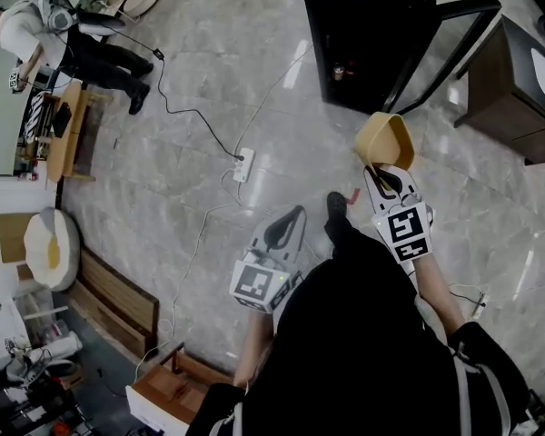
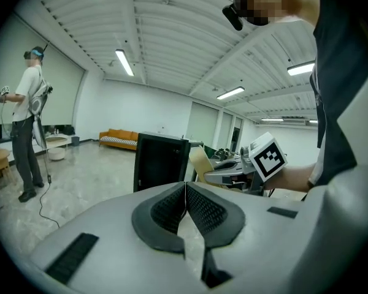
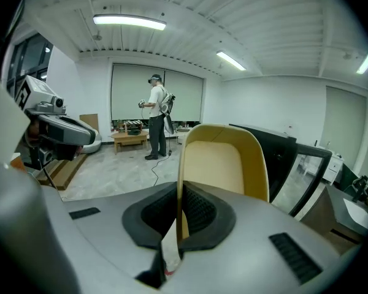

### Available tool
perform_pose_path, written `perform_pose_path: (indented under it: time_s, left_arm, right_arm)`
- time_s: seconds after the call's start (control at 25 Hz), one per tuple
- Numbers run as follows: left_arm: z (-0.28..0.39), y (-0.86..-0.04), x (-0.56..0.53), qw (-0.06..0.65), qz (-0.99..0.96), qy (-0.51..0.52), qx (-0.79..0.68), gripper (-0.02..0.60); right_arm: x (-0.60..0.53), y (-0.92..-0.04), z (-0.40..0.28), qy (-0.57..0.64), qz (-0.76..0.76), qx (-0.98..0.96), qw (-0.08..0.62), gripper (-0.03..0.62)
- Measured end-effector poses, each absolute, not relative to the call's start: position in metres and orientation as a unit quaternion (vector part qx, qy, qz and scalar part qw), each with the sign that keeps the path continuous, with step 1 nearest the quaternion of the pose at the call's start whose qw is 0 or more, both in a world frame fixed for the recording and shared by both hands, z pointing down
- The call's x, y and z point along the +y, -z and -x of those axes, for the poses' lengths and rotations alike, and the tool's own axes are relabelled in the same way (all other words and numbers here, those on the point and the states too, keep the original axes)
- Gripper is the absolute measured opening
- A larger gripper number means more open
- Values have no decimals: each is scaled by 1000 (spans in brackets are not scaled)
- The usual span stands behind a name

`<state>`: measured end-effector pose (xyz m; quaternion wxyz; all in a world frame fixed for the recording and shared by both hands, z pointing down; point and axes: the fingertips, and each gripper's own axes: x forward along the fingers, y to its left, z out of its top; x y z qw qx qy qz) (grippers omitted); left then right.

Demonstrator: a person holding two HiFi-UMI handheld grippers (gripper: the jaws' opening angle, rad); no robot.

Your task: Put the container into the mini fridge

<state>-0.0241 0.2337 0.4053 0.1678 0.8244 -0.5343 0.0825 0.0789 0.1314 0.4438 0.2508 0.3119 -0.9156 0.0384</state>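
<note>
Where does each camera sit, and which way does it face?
Head view: on the person's head, looking down at the fridge; shows arms, left gripper, right gripper.
Left gripper view: on that gripper, facing the fridge; shows its shut jaws.
Right gripper view: on that gripper, facing the room; jaws pinch the container.
All three share fridge and container.
</note>
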Motion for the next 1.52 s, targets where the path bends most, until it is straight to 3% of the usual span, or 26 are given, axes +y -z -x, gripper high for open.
perform_pose_path:
  time_s: [1.12,1.52]
  left_arm:
    - [65,-425,62,185,-878,-98,-431,34]
    - [150,-411,-51,154,-910,-96,-373,34]
  right_arm:
    - [-2,-492,-37,-88,-360,-878,302,21]
    - [-83,-483,27,-84,-426,-838,332,21]
